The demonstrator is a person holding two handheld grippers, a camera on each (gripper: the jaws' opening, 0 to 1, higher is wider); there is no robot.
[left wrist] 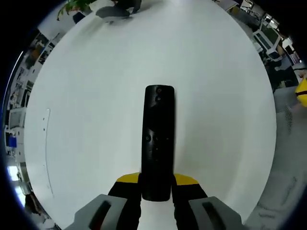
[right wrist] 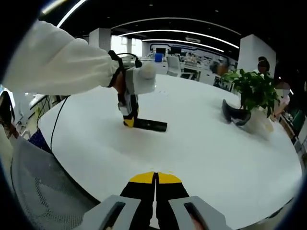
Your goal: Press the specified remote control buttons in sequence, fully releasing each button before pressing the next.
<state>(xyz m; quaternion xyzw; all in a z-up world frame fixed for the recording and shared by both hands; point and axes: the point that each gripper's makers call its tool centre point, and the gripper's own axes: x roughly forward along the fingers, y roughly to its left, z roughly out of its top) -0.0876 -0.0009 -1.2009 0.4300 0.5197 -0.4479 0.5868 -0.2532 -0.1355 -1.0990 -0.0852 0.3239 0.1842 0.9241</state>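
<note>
Left gripper view looks down on a round white table (left wrist: 96, 96), where a black remote control (left wrist: 158, 143) lies lengthwise well in from every edge. Its near end sits between the yellow-tipped jaws of the left gripper (left wrist: 157, 184), which are clamped against its two sides. The buttons on its dark face are hard to make out; only a few faint dots show near its middle and far end. At the table's far edge a dark object (left wrist: 117, 9) and some green leaves are cut off by the picture's border.

In the right gripper view the right gripper (right wrist: 155, 178) hangs over the near edge, jaws pressed together with nothing between them. Across the table, a white-sleeved arm (right wrist: 57, 62) brings the left gripper down onto the remote's end. A potted plant (right wrist: 252, 88) stands by the far right edge beside a dark curved object (right wrist: 234, 114) I cannot identify.
</note>
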